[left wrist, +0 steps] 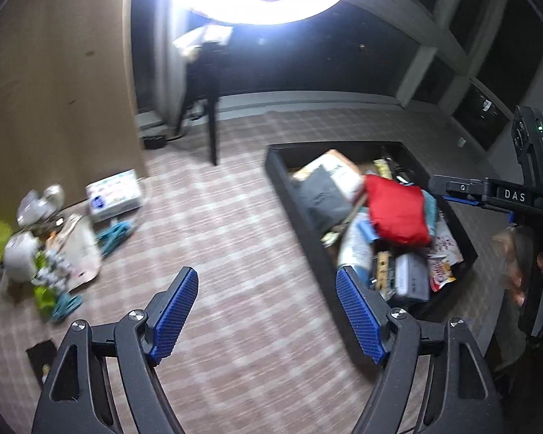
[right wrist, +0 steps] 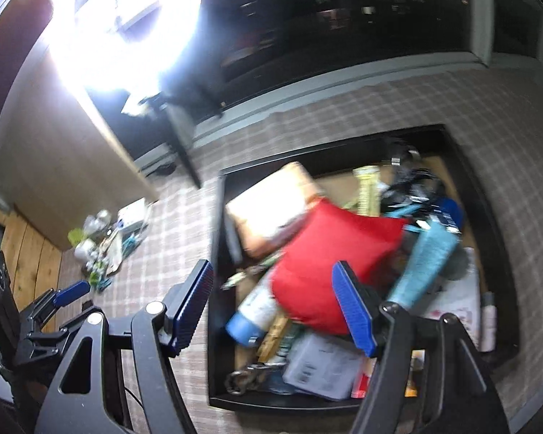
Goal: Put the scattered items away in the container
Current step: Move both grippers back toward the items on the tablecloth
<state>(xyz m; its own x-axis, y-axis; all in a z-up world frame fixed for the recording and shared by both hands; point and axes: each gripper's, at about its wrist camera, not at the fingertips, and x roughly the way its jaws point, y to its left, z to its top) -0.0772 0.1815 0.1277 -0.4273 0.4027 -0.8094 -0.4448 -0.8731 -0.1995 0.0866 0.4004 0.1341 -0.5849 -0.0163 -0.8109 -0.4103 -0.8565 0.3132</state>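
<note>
While a cluster of scattered items (left wrist: 50, 249) lies far left on the checked carpet (left wrist: 235, 217) beside a white box (left wrist: 114, 195), the left gripper (left wrist: 268, 289) hovers over bare carpet, spread wide and holding nothing. Further right, the black container (left wrist: 289, 195) sits heaped, a red pouch (left wrist: 398, 213) on top. Above it, the right gripper (right wrist: 271, 289) hangs released and empty, blue pads (right wrist: 351, 307) apart over the pouch.
</note>
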